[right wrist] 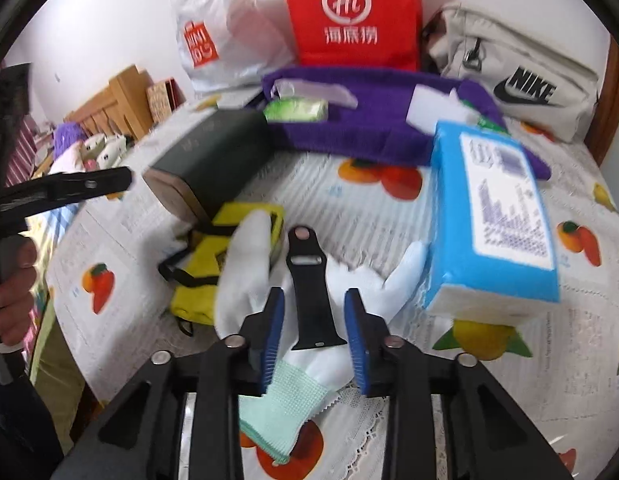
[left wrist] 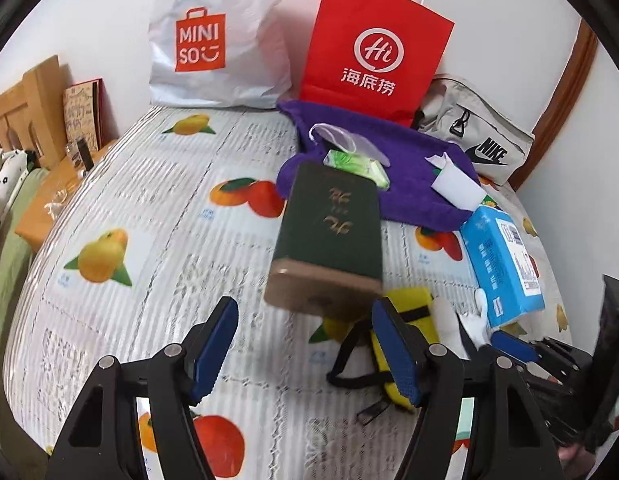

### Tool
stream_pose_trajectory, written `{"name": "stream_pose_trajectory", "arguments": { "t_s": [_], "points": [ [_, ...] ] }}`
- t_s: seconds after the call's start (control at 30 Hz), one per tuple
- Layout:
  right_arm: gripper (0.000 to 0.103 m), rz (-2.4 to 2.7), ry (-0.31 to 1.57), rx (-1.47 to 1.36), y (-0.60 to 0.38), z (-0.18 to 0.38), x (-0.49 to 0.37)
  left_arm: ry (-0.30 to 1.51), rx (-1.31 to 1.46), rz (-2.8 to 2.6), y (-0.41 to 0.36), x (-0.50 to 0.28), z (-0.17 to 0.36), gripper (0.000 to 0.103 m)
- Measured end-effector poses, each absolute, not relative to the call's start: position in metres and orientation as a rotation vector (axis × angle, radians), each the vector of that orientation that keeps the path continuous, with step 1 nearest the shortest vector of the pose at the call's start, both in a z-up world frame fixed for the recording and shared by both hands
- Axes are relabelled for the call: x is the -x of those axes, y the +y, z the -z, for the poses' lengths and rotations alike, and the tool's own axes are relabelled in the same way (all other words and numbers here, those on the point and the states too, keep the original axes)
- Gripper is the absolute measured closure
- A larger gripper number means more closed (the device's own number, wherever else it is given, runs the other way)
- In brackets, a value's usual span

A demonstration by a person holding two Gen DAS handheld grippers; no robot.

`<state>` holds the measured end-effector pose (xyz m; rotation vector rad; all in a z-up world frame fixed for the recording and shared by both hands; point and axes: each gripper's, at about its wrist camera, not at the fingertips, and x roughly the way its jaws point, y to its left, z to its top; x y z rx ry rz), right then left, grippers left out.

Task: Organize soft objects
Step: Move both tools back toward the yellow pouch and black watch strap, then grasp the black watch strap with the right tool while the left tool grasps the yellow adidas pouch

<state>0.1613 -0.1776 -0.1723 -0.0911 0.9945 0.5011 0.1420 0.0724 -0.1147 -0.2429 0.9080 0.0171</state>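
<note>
My right gripper [right wrist: 314, 334] hovers low over a white glove [right wrist: 245, 276] with a mint-green cuff. A black strap [right wrist: 309, 292] lies on the glove between the blue pads [right wrist: 274, 332], which stand apart and touch neither. Left of the glove lies a yellow pouch [right wrist: 201, 268] with black straps. A blue tissue pack [right wrist: 493, 216] sits tilted to the right. My left gripper [left wrist: 305, 354] is open and holds nothing, just short of a dark green box [left wrist: 329, 236]. The yellow pouch [left wrist: 405, 308] and the glove [left wrist: 457, 324] lie by its right finger.
A purple towel [left wrist: 389, 148] at the back carries a green tissue packet [left wrist: 357, 166] and a white packet [left wrist: 455, 186]. Behind it stand a red paper bag [left wrist: 373, 48], a white Miniso bag [left wrist: 217, 40] and a grey Nike pouch [left wrist: 477, 136]. A wooden headboard [left wrist: 25, 112] is at the left.
</note>
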Motion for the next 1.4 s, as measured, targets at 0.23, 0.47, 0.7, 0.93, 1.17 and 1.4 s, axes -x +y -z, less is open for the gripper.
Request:
{"name": "stream_pose_trajectory", "arguments": {
  "t_s": [0.23,0.47,0.7,0.93,1.17,1.4],
  "points": [
    [0.074,-0.510,1.061,0.135,-0.166,0.196,-0.175,0.923,0.237,0.001,0.076,-0.137,0.124,0.036],
    [0.083,-0.527,0.989,0.149,-0.168,0.184,-0.168,0.941,0.230,0.015,0.073,-0.137,0.129,0.036],
    [0.083,-0.520,0.936,0.117,-0.184,0.167,-0.151,0.968,0.213,0.031,0.063,-0.134,0.137,0.036],
    [0.083,-0.482,0.893,0.109,-0.213,0.157,-0.121,1.001,0.209,0.086,0.045,-0.124,0.148,0.035],
    [0.083,-0.370,0.896,0.120,-0.250,0.169,-0.103,1.006,0.177,0.153,0.020,-0.125,0.149,0.027],
    [0.082,-0.284,0.938,0.075,-0.277,0.191,-0.109,1.035,0.143,0.116,0.011,-0.149,0.155,0.027]
  ]
}}
